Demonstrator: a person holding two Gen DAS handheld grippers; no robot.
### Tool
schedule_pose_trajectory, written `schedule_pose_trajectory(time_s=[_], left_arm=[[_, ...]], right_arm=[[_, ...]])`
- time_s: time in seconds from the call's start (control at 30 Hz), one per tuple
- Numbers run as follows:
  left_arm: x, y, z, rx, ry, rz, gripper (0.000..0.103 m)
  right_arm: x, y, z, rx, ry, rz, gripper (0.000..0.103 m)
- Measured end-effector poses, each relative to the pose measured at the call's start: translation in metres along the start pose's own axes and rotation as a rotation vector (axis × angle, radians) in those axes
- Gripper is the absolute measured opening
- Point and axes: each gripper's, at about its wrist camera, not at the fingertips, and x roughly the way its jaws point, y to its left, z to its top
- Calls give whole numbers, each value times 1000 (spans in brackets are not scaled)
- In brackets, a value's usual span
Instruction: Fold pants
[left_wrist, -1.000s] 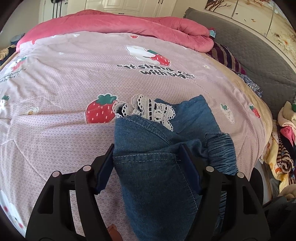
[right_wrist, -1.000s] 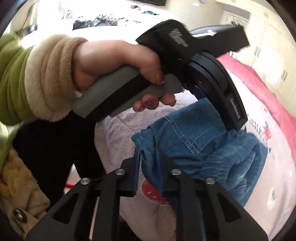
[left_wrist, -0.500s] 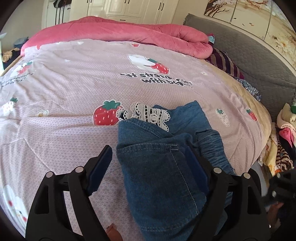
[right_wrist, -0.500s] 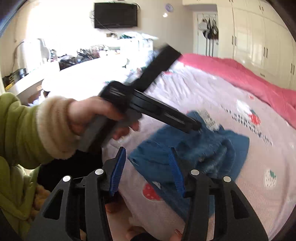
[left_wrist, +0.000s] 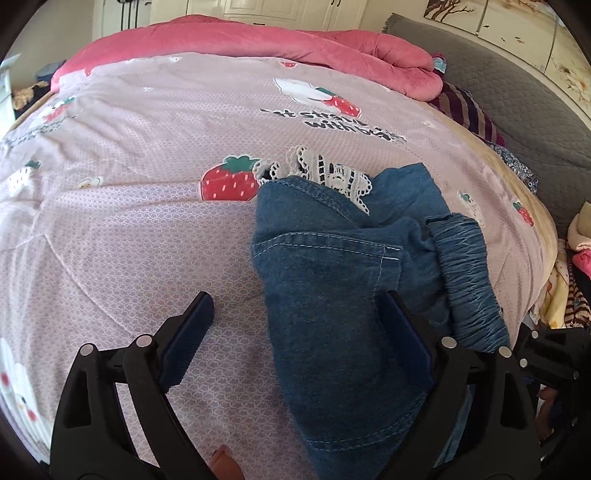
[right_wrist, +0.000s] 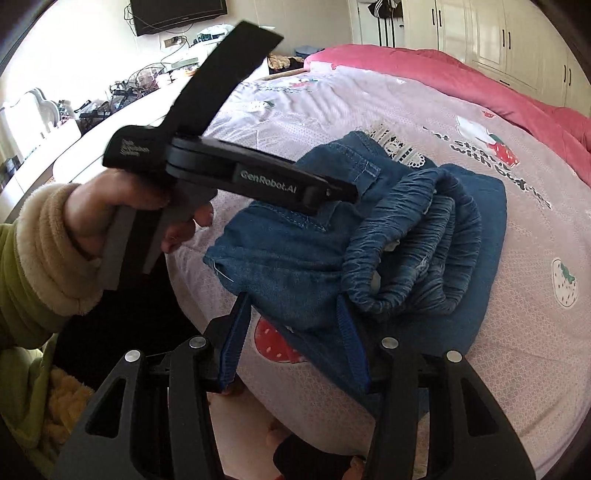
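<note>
Blue denim pants (left_wrist: 332, 280) with a white lace trim (left_wrist: 332, 173) lie folded in a bundle on the pink strawberry-print bedcover (left_wrist: 147, 221). My left gripper (left_wrist: 295, 310) hovers over their near end with its jaws opening wide. One fingertip (left_wrist: 201, 306) is over the bare sheet, the other over the denim, and neither presses it. In the right wrist view the pants (right_wrist: 295, 258) show their elastic waistband (right_wrist: 417, 236), and a hand holds the left gripper (right_wrist: 343, 192) above them. My right gripper (right_wrist: 293, 317) stands open at the pants' near corner, its pads off the fabric.
A pink quilt (left_wrist: 295, 48) is bunched along the far side of the bed, with striped clothes (left_wrist: 469, 110) and a grey padded headboard (left_wrist: 517, 85) at the right. More clothes are heaped by the bed's right edge (left_wrist: 569, 280). A cluttered desk (right_wrist: 110, 99) and wall TV (right_wrist: 177, 14) stand left.
Both grippers have let go of the denim. The left jaws spread wide and eased back; the right jaws opened off the pants' corner, rolled level and drew away.
</note>
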Motion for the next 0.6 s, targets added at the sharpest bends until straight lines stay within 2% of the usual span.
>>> schedule_pose_trajectory(time_s=[0.03,0.13,0.27,0.37,0.5,0.6], left_arm=[[-2,0,0,-6,-3,-8,85],[-14,5,0,-44,-25,-46,85],[-34,10,1,-83,-55,-78,90],[-45,10,-1,-87,-66,-80,90],[-52,6,-6,-69,-66,-62,92],[-54,4,-10,-49,-65,-47,93]], right_arm=[[-6,0,0,8,-13,12,49],[-34,-5,2,43,-99,27,65],[-67,-28,5,145,-199,-61,80],[-72,-56,2,244,-200,-115,83],[-68,-88,-5,404,-189,-90,86],[-64,-101,-8,469,-191,-79,87]])
